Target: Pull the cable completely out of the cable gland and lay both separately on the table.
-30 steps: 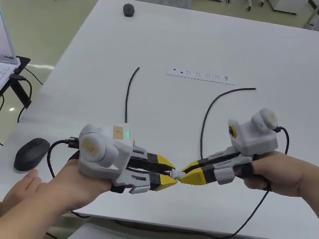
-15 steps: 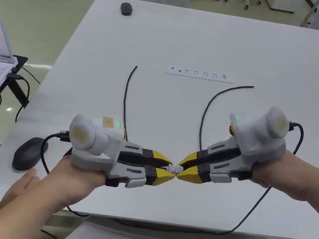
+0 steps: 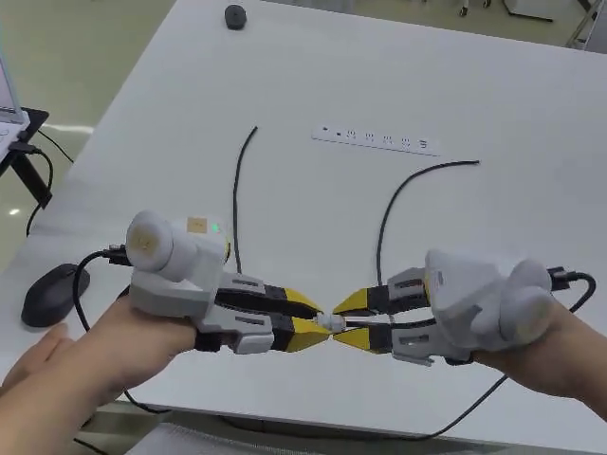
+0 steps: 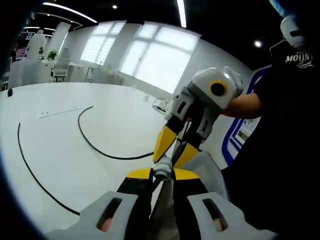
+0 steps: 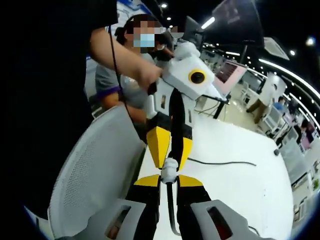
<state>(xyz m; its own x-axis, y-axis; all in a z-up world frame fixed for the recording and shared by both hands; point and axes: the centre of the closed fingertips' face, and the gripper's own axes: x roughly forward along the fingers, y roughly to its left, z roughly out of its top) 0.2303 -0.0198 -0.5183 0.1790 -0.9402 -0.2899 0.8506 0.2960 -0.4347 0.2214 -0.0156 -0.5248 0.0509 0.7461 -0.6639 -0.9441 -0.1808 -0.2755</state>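
Left tongs (image 3: 321, 326) and right tongs (image 3: 340, 322) meet tip to tip above the near edge of the bench (image 3: 313, 85), with the small white cable gland (image 3: 332, 323) between them. The left pair is pinched narrow on the gland. The right pair looks narrowed on the black cable (image 5: 172, 205) just behind the gland, its tips touching it. Gland and cable lie on one line running left to right, parallel to the near edge and in line with both tongs. The pull probably has to go straight apart along that line, the cable coming away to the right. The right gripper view shows the cable running back between that pair's own jaws, which the head view hides behind the yellow tips. Farther out, a black lead (image 3: 403, 199) curves toward the far right; whether it is the same cable cannot be told. Another lead (image 3: 237, 190) lies left of it, and a power strip (image 3: 375, 141) lies beyond both.
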